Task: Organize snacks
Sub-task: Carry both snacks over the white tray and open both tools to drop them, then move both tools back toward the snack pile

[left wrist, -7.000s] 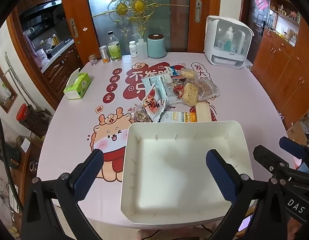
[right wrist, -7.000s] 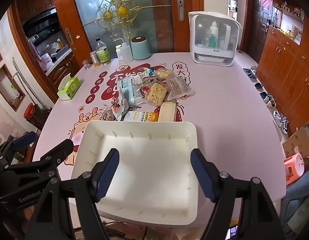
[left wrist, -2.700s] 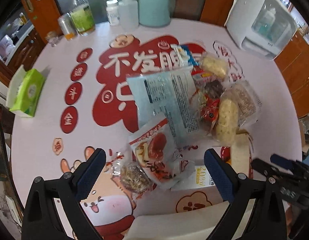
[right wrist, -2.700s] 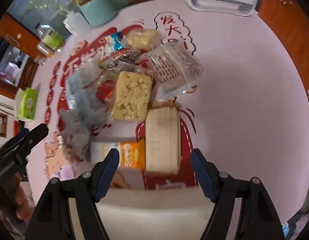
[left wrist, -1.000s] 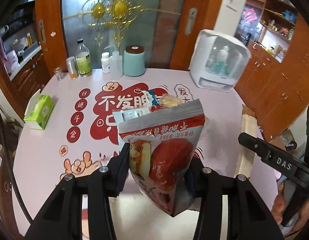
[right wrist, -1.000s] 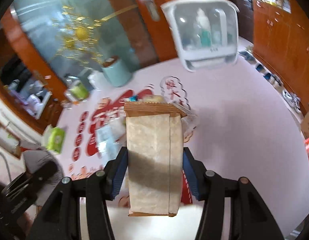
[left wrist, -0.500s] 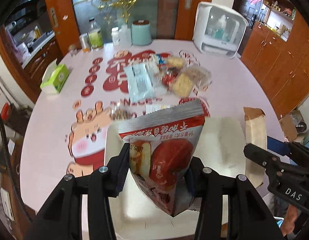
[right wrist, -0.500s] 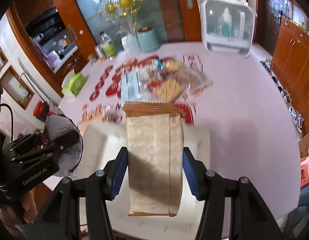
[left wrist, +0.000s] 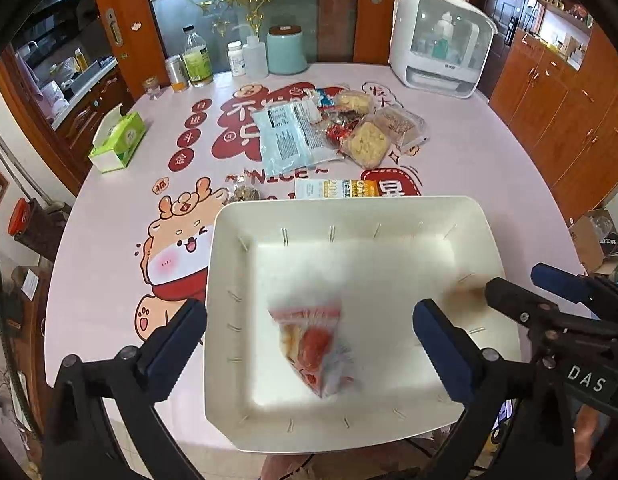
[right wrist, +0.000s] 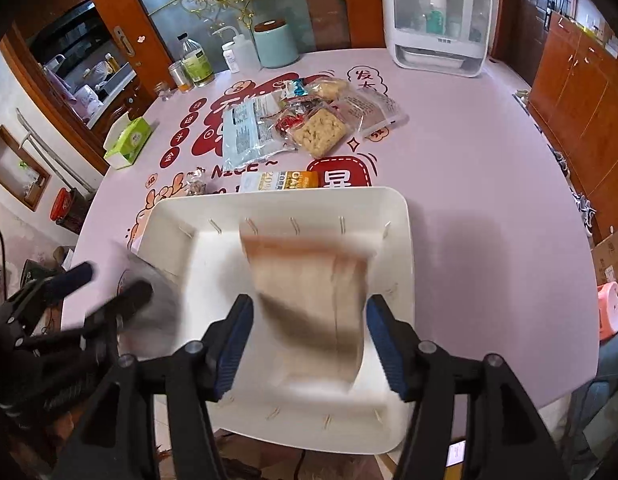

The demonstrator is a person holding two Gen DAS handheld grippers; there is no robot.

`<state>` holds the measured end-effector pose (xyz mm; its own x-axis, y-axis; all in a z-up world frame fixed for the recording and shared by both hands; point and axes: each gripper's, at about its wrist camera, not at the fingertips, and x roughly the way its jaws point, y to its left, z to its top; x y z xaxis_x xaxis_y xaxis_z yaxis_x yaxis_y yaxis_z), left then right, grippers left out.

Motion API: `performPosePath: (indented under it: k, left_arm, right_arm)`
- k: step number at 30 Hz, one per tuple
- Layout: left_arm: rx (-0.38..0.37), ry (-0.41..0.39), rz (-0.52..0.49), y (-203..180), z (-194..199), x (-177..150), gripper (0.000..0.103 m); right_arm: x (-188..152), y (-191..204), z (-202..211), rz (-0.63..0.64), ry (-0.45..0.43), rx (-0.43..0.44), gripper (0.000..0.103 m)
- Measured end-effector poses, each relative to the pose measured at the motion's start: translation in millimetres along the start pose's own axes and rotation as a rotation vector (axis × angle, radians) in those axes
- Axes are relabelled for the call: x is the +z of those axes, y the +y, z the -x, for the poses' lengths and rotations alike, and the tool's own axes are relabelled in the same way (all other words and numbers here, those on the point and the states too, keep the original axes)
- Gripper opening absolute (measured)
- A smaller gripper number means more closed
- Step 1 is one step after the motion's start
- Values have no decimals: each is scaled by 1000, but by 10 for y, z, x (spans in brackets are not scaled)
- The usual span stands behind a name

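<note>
Two close wrist views, steeply downward, sharing the white tray (left wrist: 485, 236) (right wrist: 405, 248).

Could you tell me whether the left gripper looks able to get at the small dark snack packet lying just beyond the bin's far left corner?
Probably yes. The left gripper, jaws just opened wide, hangs empty over the white bin. The dark snack packet lies alone on the table, nothing on top; only the bin's rim lies between.

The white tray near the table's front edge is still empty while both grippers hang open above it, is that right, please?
Not quite. The white tray is not empty: the left wrist view shows the red apple-print snack bag inside it. The left gripper and right gripper do hang open above it, their jaws having just been opening.
</note>
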<state>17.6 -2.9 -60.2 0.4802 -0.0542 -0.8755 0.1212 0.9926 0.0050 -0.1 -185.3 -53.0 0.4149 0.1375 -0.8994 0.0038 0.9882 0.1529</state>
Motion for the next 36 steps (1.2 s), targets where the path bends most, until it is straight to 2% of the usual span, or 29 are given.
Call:
performPosePath:
  k: [4,25,36]
  left_arm:
    - [37,4,-7,-3,20,-23,102]
    - [59,-31,45,146,233,-187,102]
    - [77,-53,37,150,299,-187,102]
  right_arm:
    - [-38,26,70,0,-35,-34,72]
    - [-139,206,192,23,-53,-37,72]
    - [-134,256,195,26,-57,-30,72]
